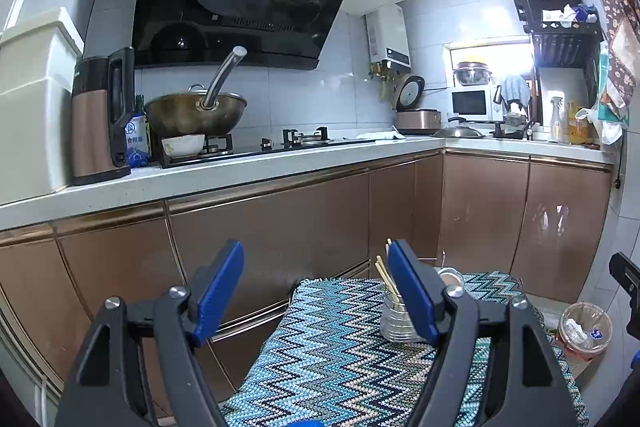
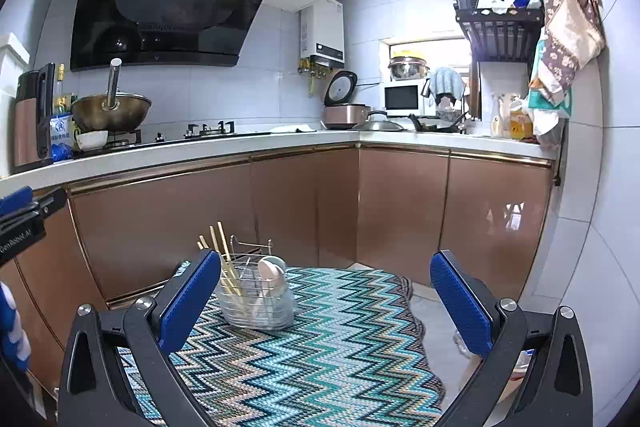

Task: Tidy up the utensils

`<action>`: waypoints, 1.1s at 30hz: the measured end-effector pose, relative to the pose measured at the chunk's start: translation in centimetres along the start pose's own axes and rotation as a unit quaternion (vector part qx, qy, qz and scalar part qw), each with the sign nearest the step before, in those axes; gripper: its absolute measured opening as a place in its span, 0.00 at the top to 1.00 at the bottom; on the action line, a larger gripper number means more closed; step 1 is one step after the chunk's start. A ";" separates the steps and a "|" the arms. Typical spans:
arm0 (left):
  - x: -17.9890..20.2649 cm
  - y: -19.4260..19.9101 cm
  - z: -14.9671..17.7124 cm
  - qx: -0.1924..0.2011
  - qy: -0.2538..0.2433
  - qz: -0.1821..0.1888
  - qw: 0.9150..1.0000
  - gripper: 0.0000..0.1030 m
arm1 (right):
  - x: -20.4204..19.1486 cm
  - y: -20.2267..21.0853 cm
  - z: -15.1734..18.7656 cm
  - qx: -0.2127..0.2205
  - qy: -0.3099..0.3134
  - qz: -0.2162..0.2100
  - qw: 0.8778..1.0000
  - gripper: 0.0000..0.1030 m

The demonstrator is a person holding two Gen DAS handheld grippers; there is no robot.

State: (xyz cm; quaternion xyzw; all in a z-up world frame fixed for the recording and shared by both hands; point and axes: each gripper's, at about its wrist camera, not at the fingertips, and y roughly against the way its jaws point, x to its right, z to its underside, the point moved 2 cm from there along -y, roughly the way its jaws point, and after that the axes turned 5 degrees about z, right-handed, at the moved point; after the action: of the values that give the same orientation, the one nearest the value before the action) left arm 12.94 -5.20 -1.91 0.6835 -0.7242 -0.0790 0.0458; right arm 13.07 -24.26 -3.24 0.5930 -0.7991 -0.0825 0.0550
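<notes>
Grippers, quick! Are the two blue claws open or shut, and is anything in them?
Left gripper: open, holding nothing.
Right gripper: open wide, holding nothing.

A wire basket [image 2: 256, 301] stands upright on a zigzag cloth [image 2: 320, 347] in blue, green and white. Thin wooden chopsticks [image 2: 224, 267] stick up from its left side, leaning a bit to the left. White spoons [image 2: 271, 273] stand on its right side, bowls up, just beside the chopsticks.
</notes>
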 end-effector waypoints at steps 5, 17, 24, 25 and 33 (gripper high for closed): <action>0.7 1.2 -0.1 0.004 -0.008 -0.004 1.000 0.29 | 0.5 0.7 0.0 0.011 0.002 0.002 1.000 0.00; 2.2 1.9 -0.5 0.005 -0.014 -0.012 1.000 0.29 | 1.4 1.5 -0.4 0.035 0.016 0.002 0.999 0.00; 3.3 0.9 -0.1 -0.006 -0.019 -0.013 1.000 0.29 | 2.1 1.0 -0.3 0.034 0.018 0.002 0.999 0.00; 3.4 0.7 -0.1 -0.007 -0.020 -0.014 1.000 0.29 | 2.2 0.8 -0.3 0.032 0.017 0.002 0.999 0.00; 4.8 -0.6 0.5 -0.021 -0.032 -0.014 0.999 0.29 | 3.7 -0.6 0.2 0.020 0.008 -0.002 1.000 0.00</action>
State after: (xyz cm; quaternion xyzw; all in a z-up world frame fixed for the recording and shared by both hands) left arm 13.15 -10.03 -2.74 0.6898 -0.7136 -0.1166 0.0362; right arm 12.51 -27.92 -3.60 0.5959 -0.7992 -0.0617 0.0492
